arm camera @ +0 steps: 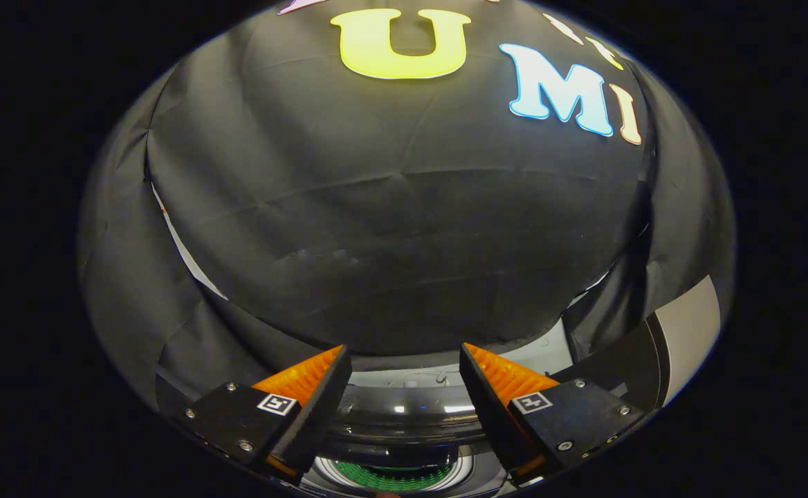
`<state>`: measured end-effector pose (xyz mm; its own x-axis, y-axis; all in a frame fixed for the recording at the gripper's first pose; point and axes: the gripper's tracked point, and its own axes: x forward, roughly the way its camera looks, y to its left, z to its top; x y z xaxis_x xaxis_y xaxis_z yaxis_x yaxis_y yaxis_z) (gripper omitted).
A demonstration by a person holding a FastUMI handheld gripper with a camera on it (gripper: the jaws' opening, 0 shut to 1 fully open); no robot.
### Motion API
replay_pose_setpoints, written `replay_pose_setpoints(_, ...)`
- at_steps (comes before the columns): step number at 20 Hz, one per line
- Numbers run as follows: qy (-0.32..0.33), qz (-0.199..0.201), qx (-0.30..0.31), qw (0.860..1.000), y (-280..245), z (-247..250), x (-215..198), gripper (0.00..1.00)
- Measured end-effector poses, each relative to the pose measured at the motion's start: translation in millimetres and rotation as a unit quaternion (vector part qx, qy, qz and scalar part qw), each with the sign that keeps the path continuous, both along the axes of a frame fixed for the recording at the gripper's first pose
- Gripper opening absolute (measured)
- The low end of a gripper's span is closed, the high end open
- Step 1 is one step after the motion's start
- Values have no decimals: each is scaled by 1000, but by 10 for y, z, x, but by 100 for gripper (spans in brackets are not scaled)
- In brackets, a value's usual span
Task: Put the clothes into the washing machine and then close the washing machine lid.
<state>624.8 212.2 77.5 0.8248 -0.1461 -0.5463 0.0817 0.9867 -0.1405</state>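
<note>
My gripper (404, 360) is open, its two fingers spread wide with nothing between them. Below and between the fingers lies the top of the washing machine (418, 387), pale with a dark glossy curved band (404, 418) across it. Lower still, close under the fingers, a round opening shows something green and ribbed (393, 476) inside. I cannot tell whether that green thing is clothing. The lid's position is unclear from here.
The black cloth wall (390, 228) of the booth rises just beyond the machine. To the right of the right finger stands a dark panel with a pale grey edge (684, 332). A white strip (186, 256) shows through a gap in the cloth on the left.
</note>
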Motion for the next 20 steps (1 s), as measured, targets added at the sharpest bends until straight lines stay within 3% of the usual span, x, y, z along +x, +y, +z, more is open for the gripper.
replay_pose_setpoints(7, -11, 4, -2, 1000, 32, -9, -207, 97)
replay_pose_setpoints(11, -49, 11, -5, 999, 53, 44, -266, 97)
replay_pose_setpoints(20, -42, 13, -5, 999, 57, -38, -505, 97)
